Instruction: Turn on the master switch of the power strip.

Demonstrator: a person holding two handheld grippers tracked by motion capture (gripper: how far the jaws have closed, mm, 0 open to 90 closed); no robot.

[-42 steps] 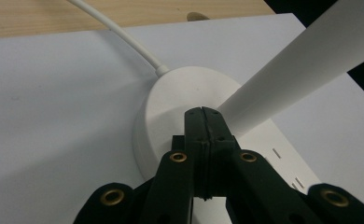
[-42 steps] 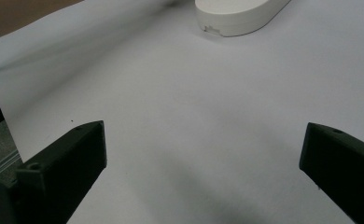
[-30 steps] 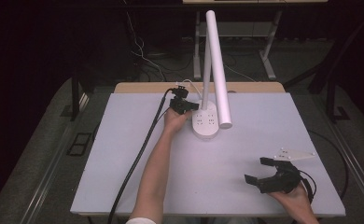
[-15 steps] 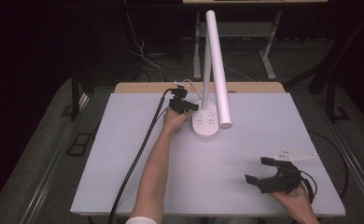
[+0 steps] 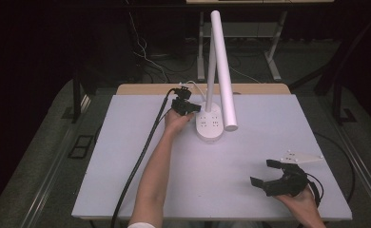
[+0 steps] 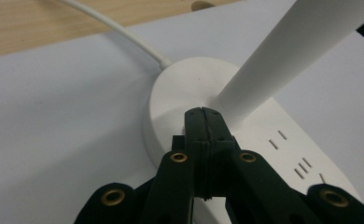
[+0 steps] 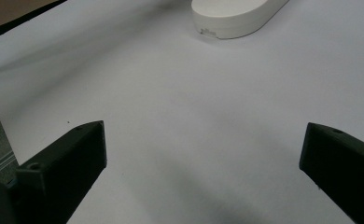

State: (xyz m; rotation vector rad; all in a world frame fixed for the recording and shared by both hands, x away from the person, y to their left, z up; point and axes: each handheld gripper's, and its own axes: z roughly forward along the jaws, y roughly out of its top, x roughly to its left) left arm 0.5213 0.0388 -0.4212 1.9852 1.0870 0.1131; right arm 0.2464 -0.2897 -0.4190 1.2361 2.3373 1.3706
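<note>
Hardly anything is changing: the left gripper (image 5: 189, 108) is creeping only a trace closer onto the lamp base (image 5: 211, 124), its jaws pressed together over the base's top.

No words, brands or numbers could be read anywhere. The white lamp base (image 6: 264, 140), just beyond the closed left gripper (image 6: 202, 112), carried only small socket slots and faint marks too small to make out.

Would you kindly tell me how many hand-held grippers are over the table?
2: the left hand-held gripper at the lamp base, the right hand-held gripper near the table's front right corner.
</note>
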